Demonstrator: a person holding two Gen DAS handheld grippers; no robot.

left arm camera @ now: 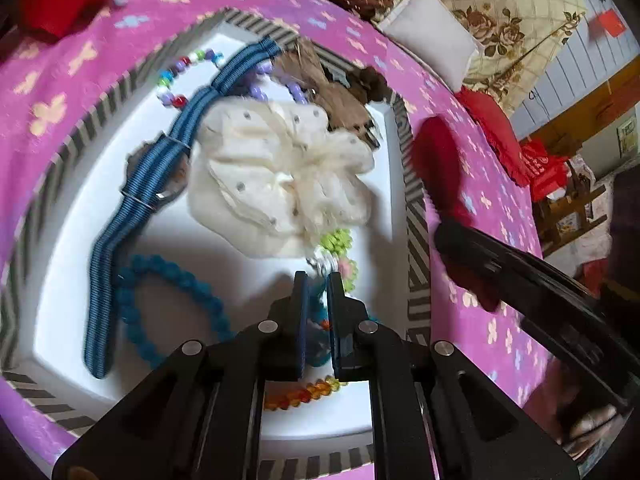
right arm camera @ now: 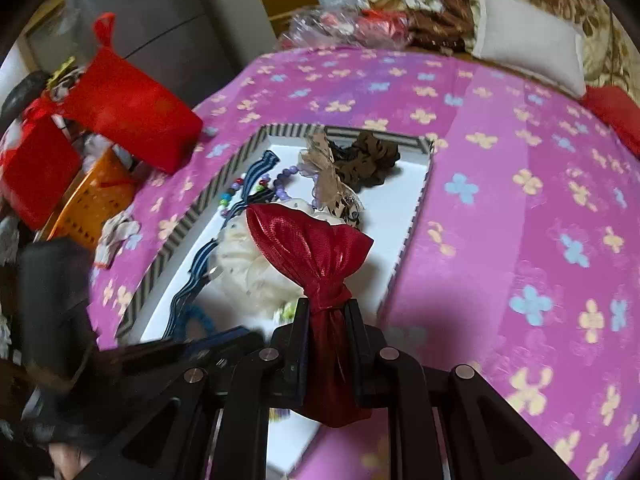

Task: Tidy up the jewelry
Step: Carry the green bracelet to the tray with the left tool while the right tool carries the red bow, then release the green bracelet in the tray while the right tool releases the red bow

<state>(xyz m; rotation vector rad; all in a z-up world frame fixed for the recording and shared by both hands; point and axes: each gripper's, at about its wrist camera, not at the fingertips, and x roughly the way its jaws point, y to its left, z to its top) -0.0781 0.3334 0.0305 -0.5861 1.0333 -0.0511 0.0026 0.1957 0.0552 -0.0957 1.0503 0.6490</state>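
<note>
A white tray with a striped rim (left arm camera: 414, 208) (right arm camera: 416, 208) lies on the pink flowered cloth. It holds a cream scrunchie (left arm camera: 280, 176), a blue striped watch strap (left arm camera: 132, 208), a teal bead bracelet (left arm camera: 172, 272), coloured bead strings (left arm camera: 180, 68) and a brown scrunchie (right arm camera: 368, 158). My left gripper (left arm camera: 318, 280) is nearly shut on a small crocheted flower piece (left arm camera: 340, 248) above the tray. My right gripper (right arm camera: 328, 312) is shut on a red satin bow (right arm camera: 312, 248), held over the tray's near end.
A red pouch (right arm camera: 132, 108) and an orange basket (right arm camera: 92, 200) sit at the left. A white pillow (right arm camera: 528, 48) and red cushion (right arm camera: 616, 112) lie at the far right. An amber bead string (left arm camera: 304, 394) lies under the left gripper.
</note>
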